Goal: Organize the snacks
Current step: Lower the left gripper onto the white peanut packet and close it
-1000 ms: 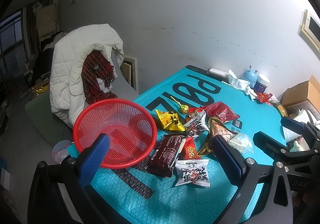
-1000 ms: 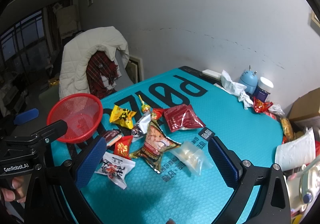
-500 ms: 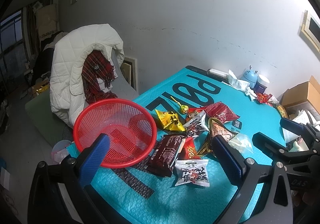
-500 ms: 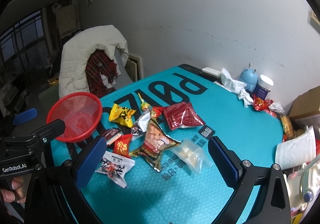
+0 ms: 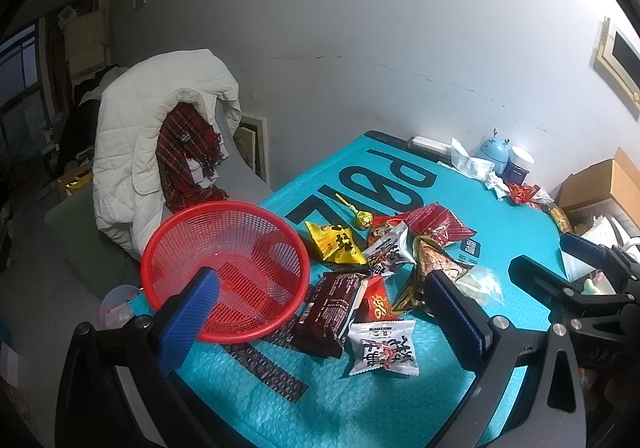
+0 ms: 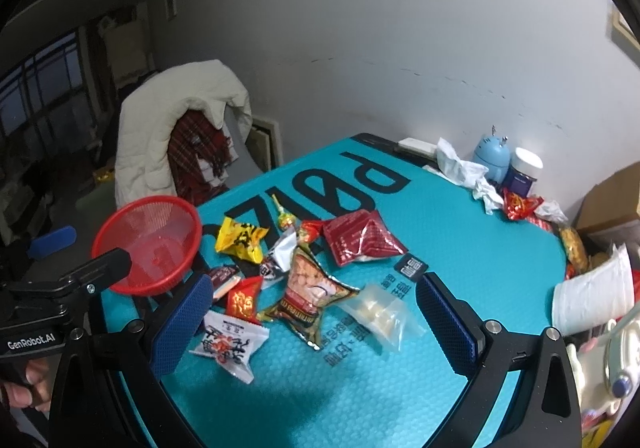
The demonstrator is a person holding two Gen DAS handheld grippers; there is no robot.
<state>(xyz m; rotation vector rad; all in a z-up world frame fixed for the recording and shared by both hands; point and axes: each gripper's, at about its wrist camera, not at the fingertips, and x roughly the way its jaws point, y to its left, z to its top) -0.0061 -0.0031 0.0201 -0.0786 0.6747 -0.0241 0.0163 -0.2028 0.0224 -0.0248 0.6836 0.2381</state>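
Both grippers, left (image 5: 320, 312) and right (image 6: 312, 316), hovered wide open, empty. Basket (image 5: 224, 268) at tabletop's left edge, probably empty. Best pinch white packet (image 5: 383, 348) by crimped edge.

Left tool (image 5: 320, 312): jaws spread wide, blue pads facing each other, nothing between them. It is held above the near left corner of the surface (image 5: 516, 216), tilted downward.

Right tool (image 6: 314, 312): jaws spread wide, empty, held above the near edge of the surface and tilted downward.

In the right wrist view, the left tool body appears at the left edge, with the person's fingers (image 6: 28, 384) wrapped around its handle. The two tools are apart, side by side.
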